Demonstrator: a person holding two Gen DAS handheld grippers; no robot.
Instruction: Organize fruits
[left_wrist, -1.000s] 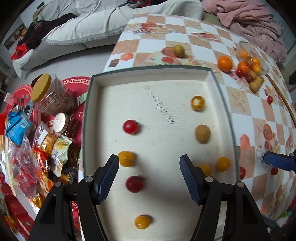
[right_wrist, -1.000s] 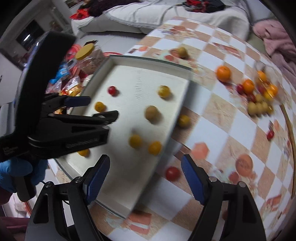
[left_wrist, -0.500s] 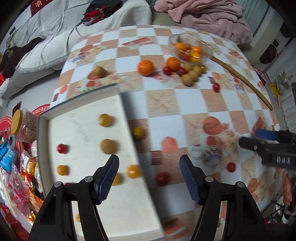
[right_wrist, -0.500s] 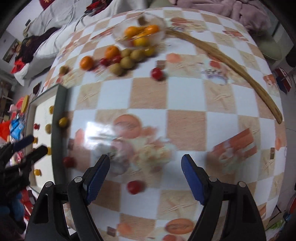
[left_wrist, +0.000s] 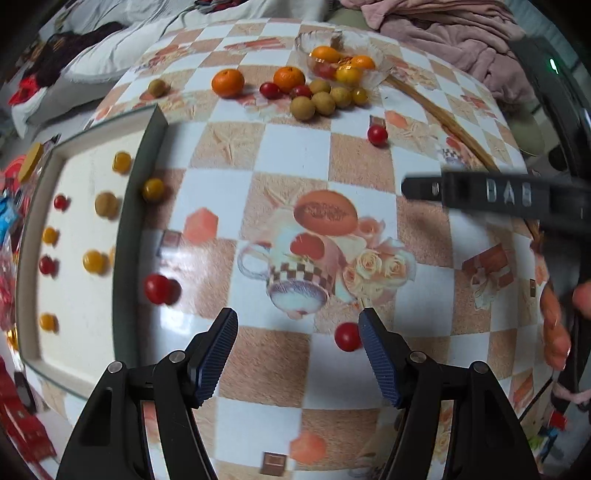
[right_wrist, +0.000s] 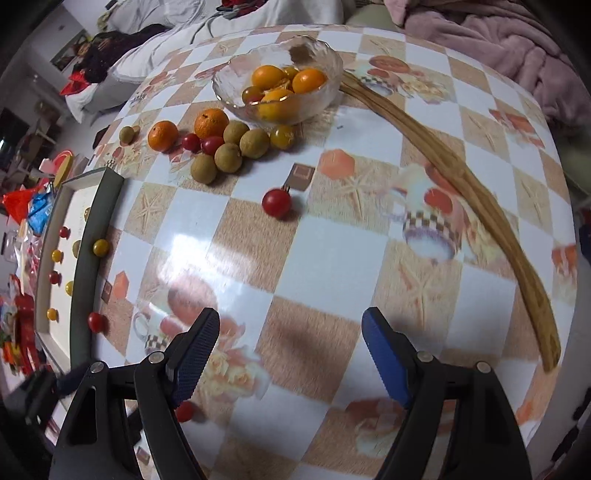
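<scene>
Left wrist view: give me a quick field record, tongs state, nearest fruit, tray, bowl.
left tongs: open, empty, over the table
right tongs: open, empty
nearest fruit: red cherry tomato on the table, just inside the left tongs' right finger, not gripped
tray: at left, holding small red, yellow and brown fruits in spaced rows
beside tray: red tomato and yellow tomato on the table by its rim
glass bowl: far side, with orange fruits inside; loose fruits clustered in front

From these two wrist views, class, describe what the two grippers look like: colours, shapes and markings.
Left gripper and right gripper match: black plastic clamp-style arms with silver rivets, each ending in two blue ribbed pads. Seen from the left wrist view, the right gripper's black body shows raised lettering, roughly "DAB". No cables visible.
</scene>
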